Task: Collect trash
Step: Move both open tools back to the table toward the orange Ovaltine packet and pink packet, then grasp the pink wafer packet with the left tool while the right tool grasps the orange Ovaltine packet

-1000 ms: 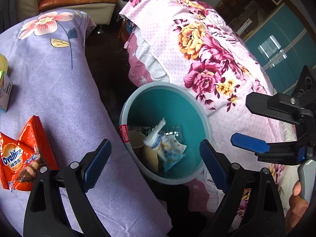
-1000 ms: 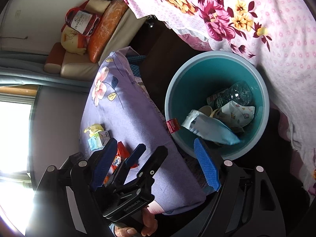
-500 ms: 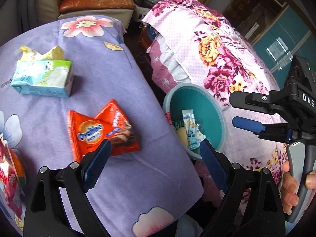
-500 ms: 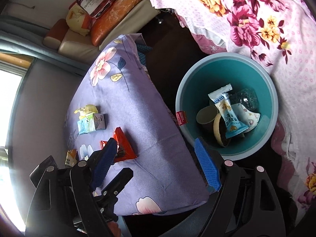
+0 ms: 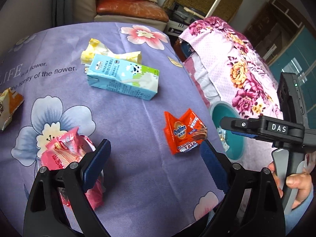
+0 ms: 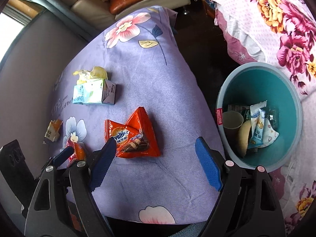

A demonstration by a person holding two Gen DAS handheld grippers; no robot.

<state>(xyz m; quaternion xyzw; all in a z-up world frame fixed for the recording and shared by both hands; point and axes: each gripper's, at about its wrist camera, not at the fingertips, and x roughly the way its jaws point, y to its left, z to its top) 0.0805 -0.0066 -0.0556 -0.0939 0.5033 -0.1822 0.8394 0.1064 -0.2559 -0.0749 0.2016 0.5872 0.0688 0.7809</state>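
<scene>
Both grippers have swung away from the bin and now hang over the purple flowered cloth [image 5: 138, 122], where a second ago each camera looked almost straight down into the bucket. From the left wrist camera, the left gripper [image 5: 156, 160] is held low over the near edge of the cloth, its blue pads spread wide with nothing between them. A crumpled pink wrapper [image 5: 65, 154] lies under and just beside its left finger, and the orange Ovaltine packet [image 5: 183, 130] lies just beyond its right finger. Farther off on the cloth a light blue milk carton [image 5: 122, 79] lies on its side, with a yellow wrapper [image 5: 98, 51] touching its far end. A small orange and white packet [image 5: 7, 106] sits at the far left edge.

Over at the right, a hand [image 5: 296, 185] grips the handle of the right gripper [image 6: 156, 164], whose fingers point left across the teal bin [image 6: 294, 106]. In its own view its pads are also spread and empty, the left one overlapping the near corner of the Ovaltine packet. The bin stands on the floor just right of the cloth and holds a paper cup [image 6: 232, 122], snack wrappers and a clear bottle.
</scene>
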